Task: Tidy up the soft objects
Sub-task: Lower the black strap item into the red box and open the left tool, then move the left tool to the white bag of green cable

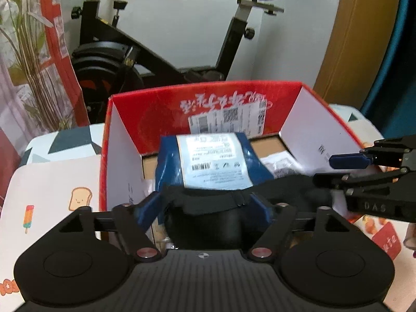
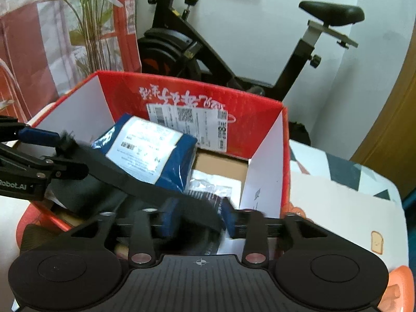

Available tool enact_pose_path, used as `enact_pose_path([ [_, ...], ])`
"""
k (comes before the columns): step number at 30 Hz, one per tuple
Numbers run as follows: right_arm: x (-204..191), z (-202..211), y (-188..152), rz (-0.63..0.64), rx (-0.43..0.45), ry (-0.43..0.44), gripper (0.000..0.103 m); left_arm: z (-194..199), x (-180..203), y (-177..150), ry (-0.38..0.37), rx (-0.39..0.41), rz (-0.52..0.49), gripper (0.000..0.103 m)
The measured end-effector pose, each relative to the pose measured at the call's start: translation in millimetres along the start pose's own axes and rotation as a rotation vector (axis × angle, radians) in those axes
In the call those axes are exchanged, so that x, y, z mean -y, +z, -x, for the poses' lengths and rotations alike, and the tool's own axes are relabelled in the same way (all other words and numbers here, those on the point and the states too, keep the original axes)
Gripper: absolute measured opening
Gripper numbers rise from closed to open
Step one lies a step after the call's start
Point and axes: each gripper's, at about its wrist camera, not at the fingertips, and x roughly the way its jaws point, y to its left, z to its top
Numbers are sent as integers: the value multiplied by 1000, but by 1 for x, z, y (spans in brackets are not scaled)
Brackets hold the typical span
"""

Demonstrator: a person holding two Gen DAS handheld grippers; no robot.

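Left wrist view: we are letting a black cloth go into the red box.

Our left gripper has its fingers spread wide, the cloth loose between them; our right gripper stands part open over the same cloth, no pad pressing. The cloth drapes over the box's near wall, against a blue parcel. Next, we judge, both grippers lift clear, then fetch another soft item.

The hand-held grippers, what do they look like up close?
Both are black plastic. The left hand-held gripper and the right hand-held gripper each have blue fingers, slanted linkage bars with silver rivets, two round discs and a ribbed plate bearing a small crosshair mark. White lettering marks their sides.
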Motion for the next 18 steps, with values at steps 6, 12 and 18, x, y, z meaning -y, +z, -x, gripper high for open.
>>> enact_pose_path([
  [6, 2, 24, -2, -38, 88, -12, 84, 26, 0, 2, -16, 79, 20, 99],
  [12, 4, 53, -13, -86, 191, 2, 103, 54, 1, -7, -13, 151, 29, 103],
  [18, 5, 82, -45, -131, 295, -8, 103, 82, -5, -32, -8, 218, 75, 103],
])
